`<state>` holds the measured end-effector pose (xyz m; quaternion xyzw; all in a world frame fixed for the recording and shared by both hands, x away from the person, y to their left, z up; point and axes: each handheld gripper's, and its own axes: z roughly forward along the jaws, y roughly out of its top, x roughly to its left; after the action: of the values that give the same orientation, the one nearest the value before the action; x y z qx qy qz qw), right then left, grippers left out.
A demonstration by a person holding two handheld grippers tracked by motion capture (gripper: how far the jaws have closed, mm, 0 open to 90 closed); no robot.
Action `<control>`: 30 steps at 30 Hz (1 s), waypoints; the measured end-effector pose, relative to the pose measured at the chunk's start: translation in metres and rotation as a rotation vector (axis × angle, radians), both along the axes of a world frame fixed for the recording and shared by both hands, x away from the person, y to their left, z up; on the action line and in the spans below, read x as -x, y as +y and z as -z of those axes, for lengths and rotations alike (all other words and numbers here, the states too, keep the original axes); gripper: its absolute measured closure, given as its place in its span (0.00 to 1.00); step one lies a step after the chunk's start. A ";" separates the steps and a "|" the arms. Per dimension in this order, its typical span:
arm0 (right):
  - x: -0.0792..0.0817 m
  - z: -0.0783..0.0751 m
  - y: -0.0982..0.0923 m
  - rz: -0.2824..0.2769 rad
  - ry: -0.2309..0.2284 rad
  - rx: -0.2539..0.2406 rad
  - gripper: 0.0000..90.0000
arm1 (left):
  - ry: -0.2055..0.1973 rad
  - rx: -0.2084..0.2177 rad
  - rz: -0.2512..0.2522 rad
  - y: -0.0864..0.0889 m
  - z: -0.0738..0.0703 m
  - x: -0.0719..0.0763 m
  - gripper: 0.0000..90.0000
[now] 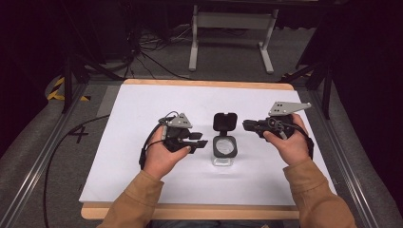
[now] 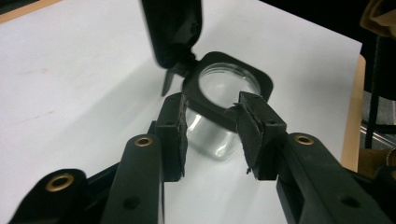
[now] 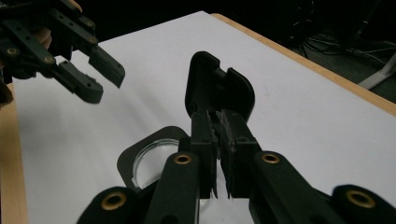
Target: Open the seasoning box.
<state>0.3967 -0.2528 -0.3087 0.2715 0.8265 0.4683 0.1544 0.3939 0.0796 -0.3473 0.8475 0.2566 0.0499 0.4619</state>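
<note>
Clear jar (image 1: 224,151) sitting mid-table, black flip lid (image 1: 225,122) standing open behind it. Holding left gripper (image 1: 202,143) spread just left of jar, right gripper (image 1: 247,126) pressed together, empty, right of lid. Judging next: closing lid or gripping jar.

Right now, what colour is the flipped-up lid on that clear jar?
Black, like its square collar; the hinged lid shows best in the left gripper view.
</note>
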 end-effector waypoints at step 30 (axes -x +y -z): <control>-0.004 0.062 -0.102 0.257 0.115 0.046 0.67 | 0.153 -0.163 -0.187 0.082 0.033 -0.032 0.55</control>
<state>0.4005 -0.3546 -0.3709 0.3978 0.8028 0.4095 0.1717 0.4261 0.1618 -0.3799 0.8560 0.3638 0.0489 0.3639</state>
